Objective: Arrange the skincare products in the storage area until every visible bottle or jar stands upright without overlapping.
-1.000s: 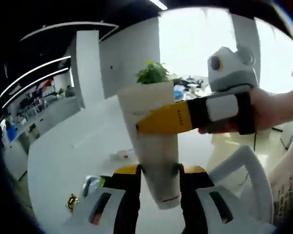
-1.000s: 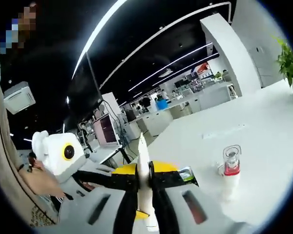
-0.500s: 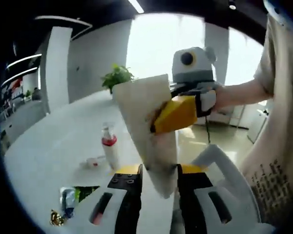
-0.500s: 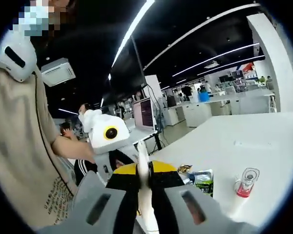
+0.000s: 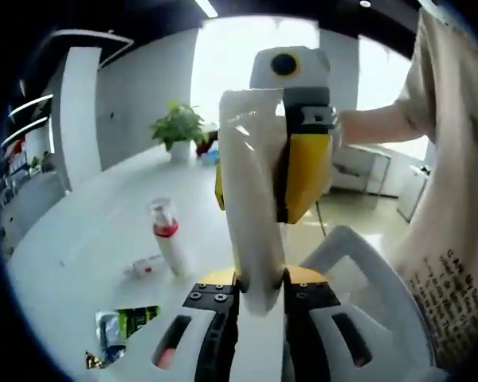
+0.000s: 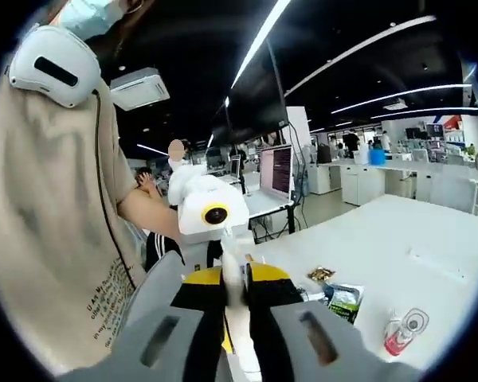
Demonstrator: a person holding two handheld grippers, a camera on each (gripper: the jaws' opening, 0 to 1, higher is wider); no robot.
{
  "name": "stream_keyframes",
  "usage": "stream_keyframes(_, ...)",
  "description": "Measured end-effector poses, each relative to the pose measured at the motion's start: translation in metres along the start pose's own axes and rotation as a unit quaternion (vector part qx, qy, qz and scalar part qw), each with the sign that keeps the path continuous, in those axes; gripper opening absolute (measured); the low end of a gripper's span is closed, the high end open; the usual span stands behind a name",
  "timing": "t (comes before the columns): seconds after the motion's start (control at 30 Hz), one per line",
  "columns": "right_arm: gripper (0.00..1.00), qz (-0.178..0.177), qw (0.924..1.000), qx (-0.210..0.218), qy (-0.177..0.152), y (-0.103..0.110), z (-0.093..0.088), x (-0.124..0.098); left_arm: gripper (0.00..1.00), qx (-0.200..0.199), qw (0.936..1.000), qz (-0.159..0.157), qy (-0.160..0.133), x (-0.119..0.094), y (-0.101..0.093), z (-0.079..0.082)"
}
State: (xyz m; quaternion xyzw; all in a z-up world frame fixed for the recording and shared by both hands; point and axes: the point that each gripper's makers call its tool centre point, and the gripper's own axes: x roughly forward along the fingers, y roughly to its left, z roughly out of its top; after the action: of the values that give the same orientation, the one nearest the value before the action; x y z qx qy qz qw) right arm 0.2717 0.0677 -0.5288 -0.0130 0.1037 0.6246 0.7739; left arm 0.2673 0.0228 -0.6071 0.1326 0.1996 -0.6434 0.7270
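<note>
While I hold both grippers raised above the table (image 5: 80, 247), my left gripper (image 5: 259, 290) and right gripper (image 6: 236, 290) each pinch the white tube (image 5: 251, 207) between them, opposite ends.

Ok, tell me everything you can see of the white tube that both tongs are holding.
The white tube is a soft, glossy squeeze tube, plain as far as shows, held in the air above the white table. The left tongs clamp one end; the right tongs pinch its flat upper part from the side. In the right gripper view it appears edge-on. No cap is visible.
</note>
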Motion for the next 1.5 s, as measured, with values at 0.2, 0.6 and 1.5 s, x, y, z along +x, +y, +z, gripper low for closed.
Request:
stream_keyframes(0.2, 0.12, -0.018, 0.9987, 0.003, 0.047, -0.015, -0.033, -0.001, 0.16, 0.03, 0.9977, 0.029, 0.053, 0.019, 0.017, -0.029)
stream_keyframes(0.6, 0.13, -0.032, 0.9958, 0.022, 0.083, -0.039, -0.078, -0.002, 0.16, 0.009, 0.9967, 0.028, 0.076, 0.05, 0.031, -0.061)
stream_keyframes(1.5, 0.2, -0.07, 0.992, 0.054, 0.09, -0.063, -0.105, -0.005, 0.17, 0.012, 0.9956, 0.025, 0.09, 0.068, 0.045, -0.081)
